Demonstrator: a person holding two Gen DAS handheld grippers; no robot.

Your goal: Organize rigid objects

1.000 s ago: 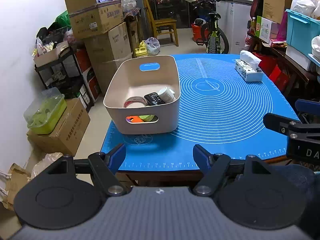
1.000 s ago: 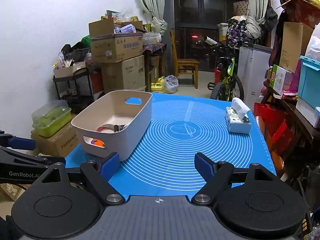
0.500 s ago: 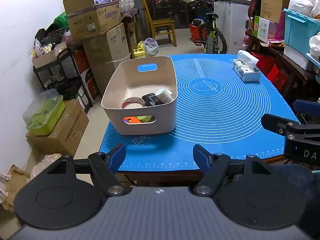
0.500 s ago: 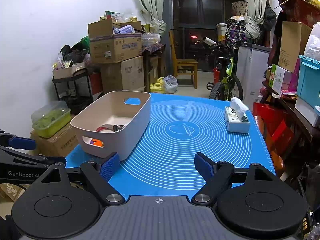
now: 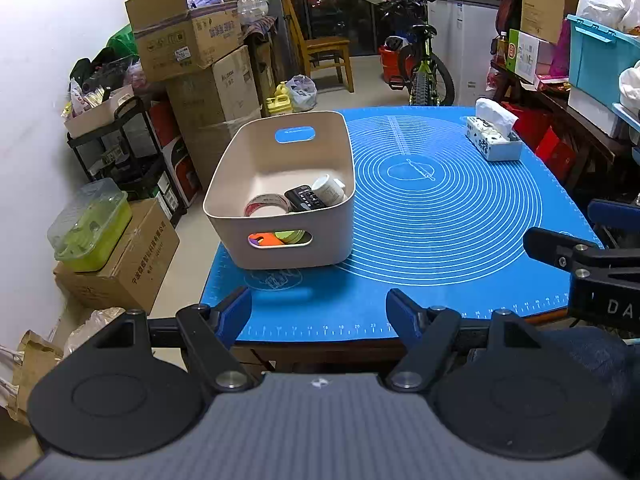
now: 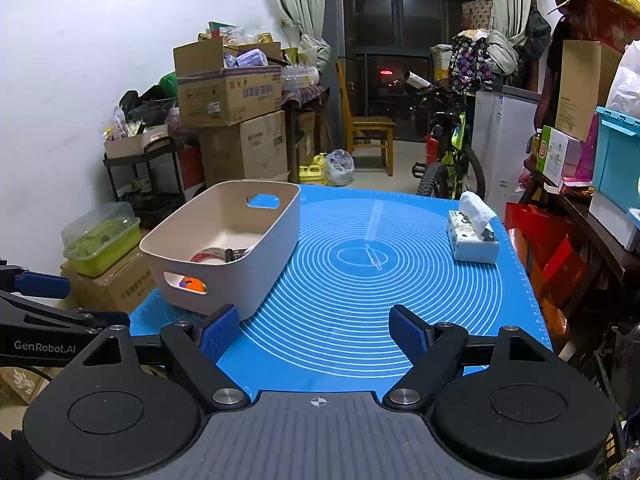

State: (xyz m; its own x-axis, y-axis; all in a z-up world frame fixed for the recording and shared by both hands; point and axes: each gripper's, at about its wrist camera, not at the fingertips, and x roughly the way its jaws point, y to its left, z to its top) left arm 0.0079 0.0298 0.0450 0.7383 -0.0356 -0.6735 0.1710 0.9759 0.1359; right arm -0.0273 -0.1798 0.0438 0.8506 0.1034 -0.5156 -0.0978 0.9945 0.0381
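Note:
A beige bin stands on the left part of the blue mat. In it lie a tape roll, a black remote, a white bottle and orange and green pieces. The bin also shows in the right wrist view. My left gripper is open and empty, held back over the mat's near edge, in front of the bin. My right gripper is open and empty over the mat's near part, to the right of the bin.
A tissue box sits at the mat's far right, also in the right wrist view. Cardboard boxes, a shelf cart and a green lidded container stand left of the table. A bicycle and chair stand behind.
Both grippers have drawn back a little from the table and stay open. Nothing on the mat has moved.

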